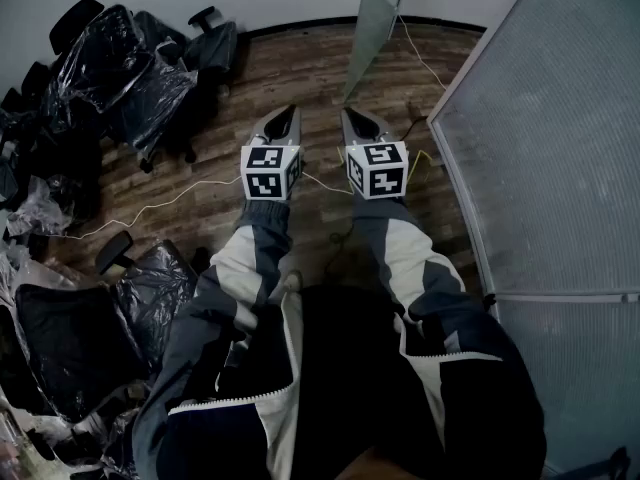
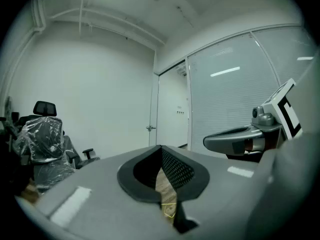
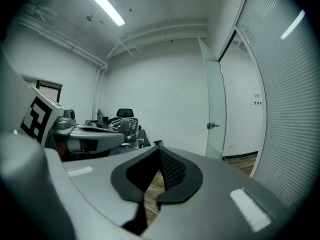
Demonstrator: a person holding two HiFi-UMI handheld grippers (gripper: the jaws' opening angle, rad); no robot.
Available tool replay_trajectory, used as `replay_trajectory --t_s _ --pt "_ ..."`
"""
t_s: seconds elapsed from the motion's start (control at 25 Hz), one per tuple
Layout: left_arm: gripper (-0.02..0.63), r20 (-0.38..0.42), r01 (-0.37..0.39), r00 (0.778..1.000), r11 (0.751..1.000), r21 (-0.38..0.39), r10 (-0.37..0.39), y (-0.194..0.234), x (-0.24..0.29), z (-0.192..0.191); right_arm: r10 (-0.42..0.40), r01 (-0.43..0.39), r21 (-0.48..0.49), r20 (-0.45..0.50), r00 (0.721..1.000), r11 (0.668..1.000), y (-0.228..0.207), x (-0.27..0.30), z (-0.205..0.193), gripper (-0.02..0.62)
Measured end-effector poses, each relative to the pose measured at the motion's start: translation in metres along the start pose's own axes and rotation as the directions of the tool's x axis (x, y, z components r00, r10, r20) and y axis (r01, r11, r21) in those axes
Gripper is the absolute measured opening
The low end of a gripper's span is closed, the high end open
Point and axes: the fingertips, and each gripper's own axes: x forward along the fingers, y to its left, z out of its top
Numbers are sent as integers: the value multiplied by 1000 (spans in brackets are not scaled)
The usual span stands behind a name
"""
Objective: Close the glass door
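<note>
Left tongs [image 1: 288, 116] and right tongs [image 1: 352, 118] were held pressed together, empty; glass door [image 1: 375, 28] was seen ajar at twelve o'clock, wrapped chairs [image 1: 130, 68] piled at ten, cable [image 1: 170, 203] at nine.

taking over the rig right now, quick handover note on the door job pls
Left gripper: shut, empty, held out in front.
Right gripper: shut, empty, alongside the left.
Glass door: stands open ahead, swung into the room. Its handle is untouched. The frosted glass wall runs along the right.
Done: nothing yet; neither gripper touches the door.
Left: step up and push the door shut, probably with the right gripper, which looks nearer to it. Mind the white cable on the floor.
</note>
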Motion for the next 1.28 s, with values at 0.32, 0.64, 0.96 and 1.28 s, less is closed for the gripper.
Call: replay_trajectory --t_s 0.32,0.64,0.96,1.28 --pt "3 12 -9 1000 1000 -13 9 4 -1 6 11 -11 -1 -1 1000 1000 4 5 2 2" --pt "3 11 -29 1000 999 -18 29 14 -8 3 39 -39 9 25 999 999 16 8 6 5" --pt "3 23 -40 999 999 -28 41 56 -10 0 66 -66 -9 25 998 998 43 39 8 5" --pt "3 55 -44 997 998 -39 46 145 -24 3 75 -74 -42 21 997 996 104 98 29 5"
